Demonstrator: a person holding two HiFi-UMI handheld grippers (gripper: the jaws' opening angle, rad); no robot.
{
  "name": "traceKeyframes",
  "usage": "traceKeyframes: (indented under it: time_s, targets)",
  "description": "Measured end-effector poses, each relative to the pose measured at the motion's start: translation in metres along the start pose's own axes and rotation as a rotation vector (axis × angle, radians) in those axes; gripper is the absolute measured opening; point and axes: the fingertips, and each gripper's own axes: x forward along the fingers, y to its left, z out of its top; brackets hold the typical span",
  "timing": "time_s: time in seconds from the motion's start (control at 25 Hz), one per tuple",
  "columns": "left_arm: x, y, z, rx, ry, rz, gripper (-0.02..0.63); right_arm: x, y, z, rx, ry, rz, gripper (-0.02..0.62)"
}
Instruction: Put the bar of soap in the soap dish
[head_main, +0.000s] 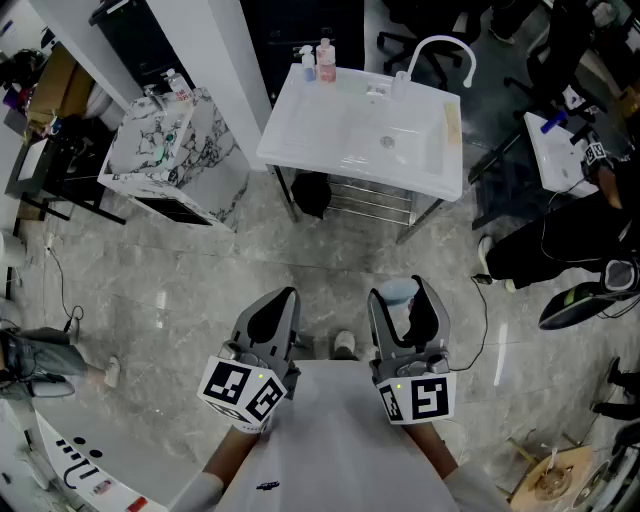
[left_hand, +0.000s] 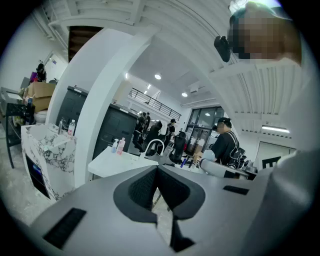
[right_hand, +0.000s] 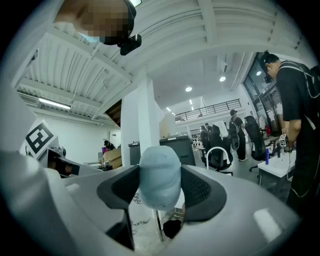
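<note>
The person's right gripper (right_hand: 161, 187) is pinching a pale blue bar of soap (head_main: 398, 291). Its two dark ribbed pads press on the bar's opposite flat sides and the jaws stand wide around it. The bar sits upright between the pads, and its rounded top rises above them. The gripper is held about level in front of the person's body.

Just beside it, the left gripper (left_hand: 156, 172) is empty, with its pads pressed together at the tips and nothing between them. It tips slightly downward.

Below both grippers is a pale marbled floor (head_main: 200, 270). Well ahead stands a white sink (head_main: 300, 120) on a metal frame, with a curved white tap (head_main: 440, 45) at the back and two small pump bottles (head_main: 318, 62) on its rear left corner. A flat yellowish item (head_main: 452, 120) lies on the sink's right rim. It may be the soap dish, but it is too small to tell. To the left of the sink is a marble-patterned cabinet (head_main: 170, 150).

The bar looks light, hard and smooth, with rounded edges, so it is likely to be slippery, more so if damp. The present hold across the broad faces near the middle seems the safest, because the ribbed pads have the most surface to bite there. A hold near a rounded end could squeeze the bar out. It probably would not break if it fell, but it could skid away across the floor.

The soap is still well apart from the sink, so the carry is not yet done.
</note>
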Motion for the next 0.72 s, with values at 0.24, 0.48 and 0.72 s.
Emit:
traceKeyframes:
  time_s: [0.24, 0.48, 0.72]
  targets:
    - [0.005, -0.012, -0.014, -0.019, -0.008, 0.04, 0.0, -0.013, -0.02, -0.006, 0.024, 0.005, 0.02, 0.273]
    - [0.005, -0.037, -0.023, -0.026, -0.023, 0.047, 0.0, -0.032, -0.032, 0.005, 0.018, -0.025, 0.055, 0.272]
    - [0.001, -0.056, -0.027, -0.01, -0.028, 0.05, 0.0, -0.045, -0.047, 0.014, 0.01, -0.058, 0.054, 0.272]
